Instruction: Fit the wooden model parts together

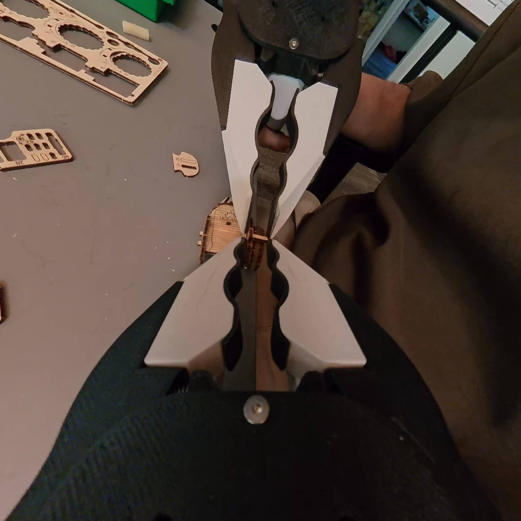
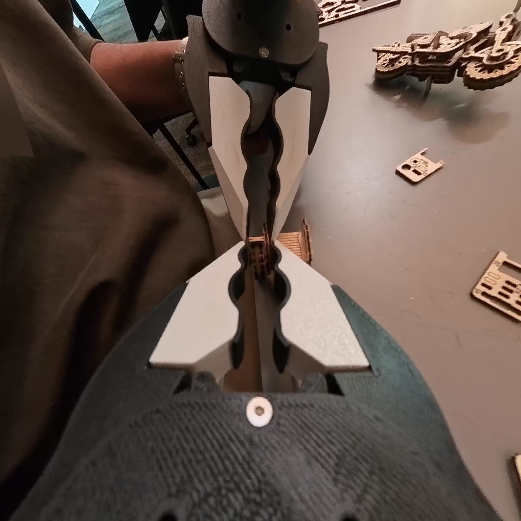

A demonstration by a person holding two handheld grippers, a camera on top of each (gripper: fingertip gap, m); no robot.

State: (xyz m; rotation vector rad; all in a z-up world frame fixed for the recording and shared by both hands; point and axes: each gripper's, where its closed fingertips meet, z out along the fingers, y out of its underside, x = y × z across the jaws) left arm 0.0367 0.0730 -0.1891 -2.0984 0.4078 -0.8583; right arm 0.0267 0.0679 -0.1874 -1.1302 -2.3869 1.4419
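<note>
My two grippers meet tip to tip above the edge of the grey table (image 1: 84, 253). In the left wrist view, my left gripper (image 1: 255, 249) is shut on a small wooden gear assembly (image 1: 253, 255) with a short peg on top. The right gripper (image 1: 258, 225) comes down from above and pinches the same assembly at its upper end. In the right wrist view, my right gripper (image 2: 259, 249) is shut on the gear assembly (image 2: 260, 260), and the left gripper (image 2: 260, 228) closes on a thin disc at its far end. How the parts join is hidden between the fingers.
A small wooden box part (image 1: 221, 232) (image 2: 296, 242) lies just behind the tips. Punched wooden sheets (image 1: 84, 50), a small panel (image 1: 31, 149), a loose piece (image 1: 186, 165) and a white block (image 1: 136, 29) lie on the table. A built wooden model (image 2: 451, 56) and panels (image 2: 501, 284) lie right. A person's brown garment (image 2: 70, 197) is close. Both grippers' tips are close together, under 4 cm apart.
</note>
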